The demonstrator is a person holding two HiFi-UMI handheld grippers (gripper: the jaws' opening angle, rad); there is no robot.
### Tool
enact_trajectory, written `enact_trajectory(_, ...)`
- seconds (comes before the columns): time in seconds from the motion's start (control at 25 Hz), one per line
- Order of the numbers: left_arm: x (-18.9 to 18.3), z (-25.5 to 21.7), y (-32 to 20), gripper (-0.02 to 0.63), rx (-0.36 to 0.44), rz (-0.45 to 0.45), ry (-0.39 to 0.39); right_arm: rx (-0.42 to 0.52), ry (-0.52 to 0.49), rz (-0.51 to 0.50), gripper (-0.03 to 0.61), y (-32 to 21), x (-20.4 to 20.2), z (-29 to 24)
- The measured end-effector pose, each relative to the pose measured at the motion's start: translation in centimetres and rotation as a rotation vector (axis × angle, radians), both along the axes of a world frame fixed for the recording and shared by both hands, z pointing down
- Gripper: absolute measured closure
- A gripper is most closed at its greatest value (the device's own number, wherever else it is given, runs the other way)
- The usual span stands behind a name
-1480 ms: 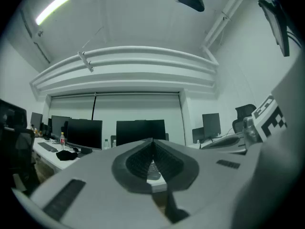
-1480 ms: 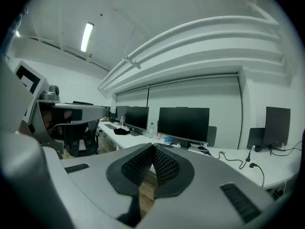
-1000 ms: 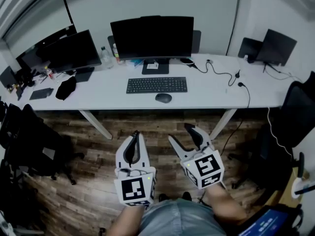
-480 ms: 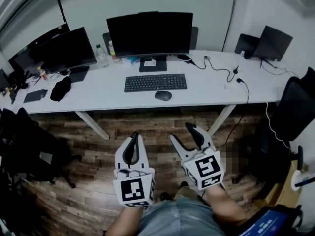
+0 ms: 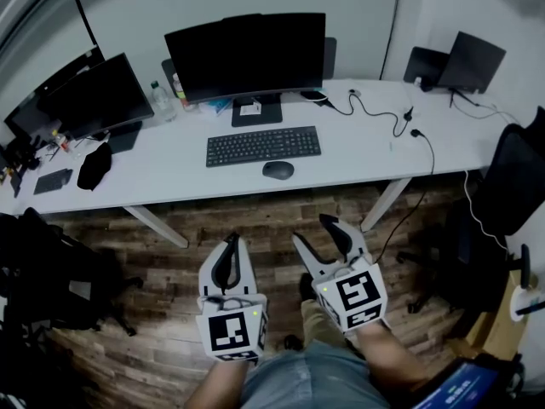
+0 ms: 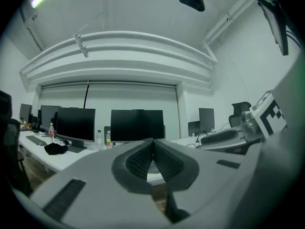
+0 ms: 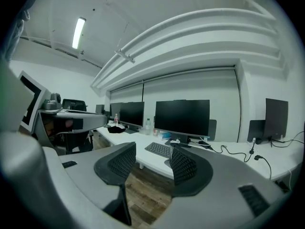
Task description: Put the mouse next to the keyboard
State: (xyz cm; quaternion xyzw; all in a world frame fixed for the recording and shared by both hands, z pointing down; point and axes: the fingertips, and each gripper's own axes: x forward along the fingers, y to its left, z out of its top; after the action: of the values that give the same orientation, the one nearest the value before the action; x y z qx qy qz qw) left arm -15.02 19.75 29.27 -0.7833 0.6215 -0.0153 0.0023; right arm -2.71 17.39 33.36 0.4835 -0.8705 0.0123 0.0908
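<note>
A dark mouse lies on the white desk, just in front of the black keyboard and toward its right end. Both grippers hang low over the wooden floor, well short of the desk. My left gripper is shut, its ribbed pads meeting with nothing between them. My right gripper stands open and empty. Between its jaws, the right gripper view shows the keyboard far off.
A large monitor stands behind the keyboard, with two more monitors at the left. Bottles, a black cap, cables and a laptop share the desk. Office chairs flank it on both sides.
The head view has drifted, so the desk sits a little further left in the picture. Both grippers stay in nearly the same place, left shut and right open.
</note>
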Motion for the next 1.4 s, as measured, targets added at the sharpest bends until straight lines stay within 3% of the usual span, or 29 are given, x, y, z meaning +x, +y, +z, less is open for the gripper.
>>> enact_trajectory(0.4,1.4,3.0,-9.7,0.609,-0.084,0.004,-0.024,-0.076,-0.006,-0.025,0.339,-9.5,0.9,3.2)
enact_trajectory(0.64,2.5,5.2,-16.2,0.609,-0.189,-0.012,-0.053,-0.145,-0.024,-0.068,0.334,-16.0,1.2,5.4)
enact_trajectory(1.04,3.7,2.5,-24.8,0.609,-0.129,-0.066,-0.066,-0.174,-0.031,-0.234,0.327,-24.1,-0.5,5.4)
enact_trajectory(1.4,0.8,-0.2,-27.2,0.609,-0.068,-0.153,-0.069,-0.151,-0.004,-0.393,0.314,-27.0,-4.4,4.0)
